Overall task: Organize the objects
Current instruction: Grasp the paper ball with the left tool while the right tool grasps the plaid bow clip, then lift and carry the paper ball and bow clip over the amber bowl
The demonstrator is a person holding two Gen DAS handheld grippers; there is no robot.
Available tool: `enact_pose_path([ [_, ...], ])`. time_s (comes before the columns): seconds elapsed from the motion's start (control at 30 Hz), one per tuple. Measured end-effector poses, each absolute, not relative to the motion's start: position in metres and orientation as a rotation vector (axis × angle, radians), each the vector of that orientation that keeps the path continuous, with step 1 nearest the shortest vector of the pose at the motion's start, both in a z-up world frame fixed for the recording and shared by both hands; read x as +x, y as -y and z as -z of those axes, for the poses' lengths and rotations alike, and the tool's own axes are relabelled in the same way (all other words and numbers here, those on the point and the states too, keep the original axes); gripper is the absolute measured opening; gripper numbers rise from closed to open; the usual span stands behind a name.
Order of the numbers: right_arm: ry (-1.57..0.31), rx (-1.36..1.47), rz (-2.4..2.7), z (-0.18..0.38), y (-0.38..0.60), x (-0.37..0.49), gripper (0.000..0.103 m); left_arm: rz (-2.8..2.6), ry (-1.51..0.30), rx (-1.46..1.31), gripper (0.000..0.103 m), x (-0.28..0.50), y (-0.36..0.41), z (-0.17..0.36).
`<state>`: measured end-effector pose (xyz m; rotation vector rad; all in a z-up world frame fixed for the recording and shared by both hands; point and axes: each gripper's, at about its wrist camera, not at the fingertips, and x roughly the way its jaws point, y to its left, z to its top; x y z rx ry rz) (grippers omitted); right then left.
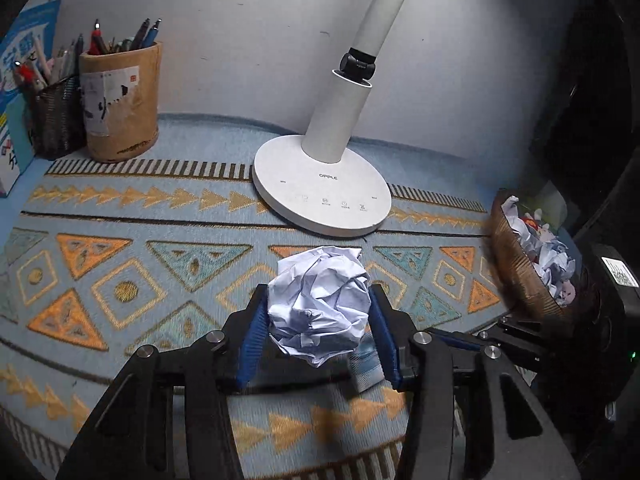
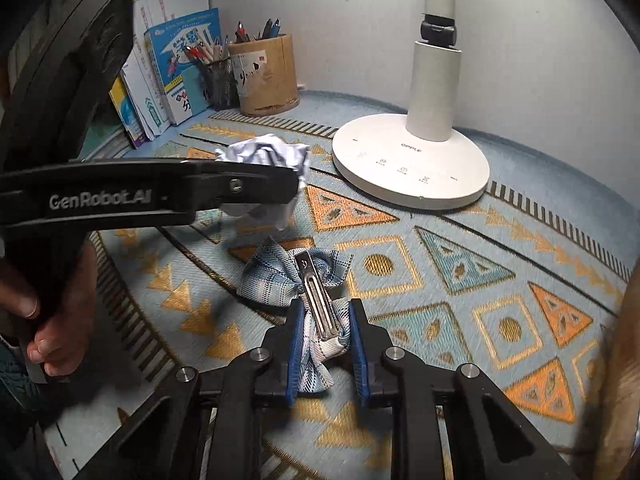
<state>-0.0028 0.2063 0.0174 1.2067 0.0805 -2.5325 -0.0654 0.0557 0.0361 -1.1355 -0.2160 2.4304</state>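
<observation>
Now we hold two things mid-desk: left gripper (image 1: 320, 320) jaws clamped on the paper ball (image 1: 320, 304), right gripper (image 2: 325, 340) jaws clamped on the plaid hair clip (image 2: 308, 280). Loose crumpled paper could slip free before reaching the basket (image 1: 516, 264).

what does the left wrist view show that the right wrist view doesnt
Only the left wrist view shows the brown woven basket of crumpled scraps at the right edge.

Only the right wrist view shows the blue plaid fabric bow with a metal hair clip, which the right gripper is shut on, and the person's hand holding the left gripper's handle.

Both show the crumpled white paper ball pressed between the left gripper's blue pads, the white round-based desk lamp, the tan cylindrical pen holder and the patterned blue mat.
</observation>
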Motion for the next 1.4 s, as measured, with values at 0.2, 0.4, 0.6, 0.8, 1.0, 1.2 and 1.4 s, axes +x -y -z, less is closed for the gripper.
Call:
enact_pose_path([
  [0.2,0.081,1.236,2.712,-0.034,-0.241,0.08,0.021,-2.597,0.183,-1.201,0.045,0.009,-0.032,-0.025],
  [0.4,0.199,1.308,2.756,-0.016,-0.265,0.112,0.022,-2.644,0.263,-1.183,0.045,0.033,-0.028,-0.01],
  [0.6,0.246,1.309,2.679,-0.008,-0.267,0.114,0.053,-2.622,0.298,-1.138,0.048,0.036,-0.022,-0.009],
  [0.8,0.122,1.337,2.728,-0.005,-0.254,0.112,0.062,-2.611,0.29,-1.122,0.048,0.038,-0.025,-0.011],
  [1.0,-0.034,1.366,2.766,-0.003,-0.241,0.112,0.062,-2.611,0.342,-1.101,0.048,0.04,-0.019,-0.012],
  [1.2,-0.043,1.332,2.797,-0.006,-0.24,0.115,0.028,-2.618,0.317,-1.083,0.048,0.042,-0.022,-0.014],
  [1.4,-0.104,1.202,2.878,-0.02,-0.233,0.131,0.022,-2.716,0.252,-1.01,0.046,0.051,-0.03,-0.028],
])
